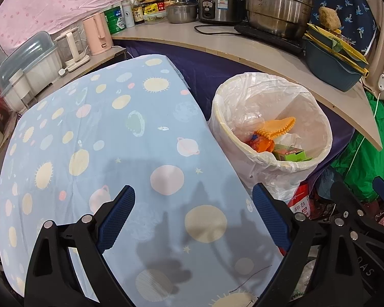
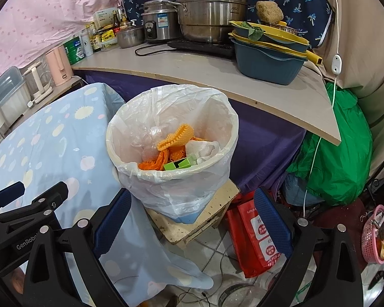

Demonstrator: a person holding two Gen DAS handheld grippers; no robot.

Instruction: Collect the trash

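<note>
The trash bin (image 2: 174, 151) is standing on a low, stained wooden stool (image 2: 207, 217) just beside the table's right edge, in front of the purple cloth hanging under the counter (image 2: 192, 69). It is a pale round bin lined with a thin white plastic bag (image 2: 166, 194) that is folding over the rim and draping down the outside. Inside, an orange bristly silicone piece (image 2: 175, 138) is lying on top, with crumpled orange wrappers (image 2: 153, 162), a green carton (image 2: 180, 164), white paper (image 2: 202, 148) and clear film (image 2: 148, 138) sitting beneath and around it.

The table is wearing a light blue cloth (image 1: 102, 140) printed with suns and planets, and nothing is lying on the part in view.

The left gripper (image 1: 193, 215) is hovering over the near end of the cloth, its blue-padded jaws spread wide and holding nothing. The right gripper (image 2: 192, 217) is hanging before the bin, jaws likewise spread apart and empty.

On the counter, a blue basin (image 2: 266, 66) is carrying stacked yellow trays
</note>
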